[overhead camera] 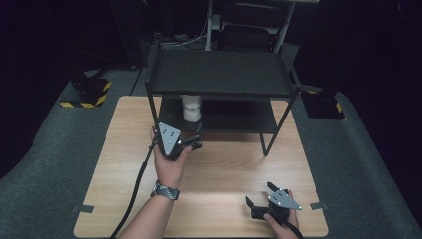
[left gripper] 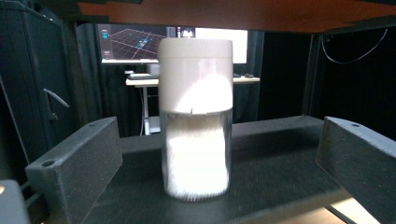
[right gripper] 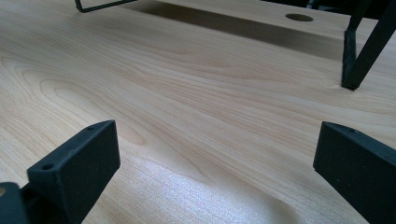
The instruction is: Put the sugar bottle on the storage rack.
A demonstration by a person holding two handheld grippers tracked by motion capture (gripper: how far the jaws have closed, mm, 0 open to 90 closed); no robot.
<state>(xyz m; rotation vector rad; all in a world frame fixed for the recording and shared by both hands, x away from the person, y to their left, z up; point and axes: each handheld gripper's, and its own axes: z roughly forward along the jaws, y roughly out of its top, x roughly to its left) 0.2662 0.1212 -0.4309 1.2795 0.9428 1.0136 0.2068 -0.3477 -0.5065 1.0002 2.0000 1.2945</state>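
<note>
A clear cylindrical jar with a white cap, filled with white grains (left gripper: 195, 121), stands upright on the lower shelf of a black two-tier metal rack (overhead camera: 219, 74) set on a light wooden table (overhead camera: 114, 174). The left gripper (overhead camera: 191, 141) sits just in front of the jar, its jaws spread wide and clear of it. Near the rack's front right leg, the right gripper (overhead camera: 260, 195) rests low over the table, jaws apart and empty.
</note>
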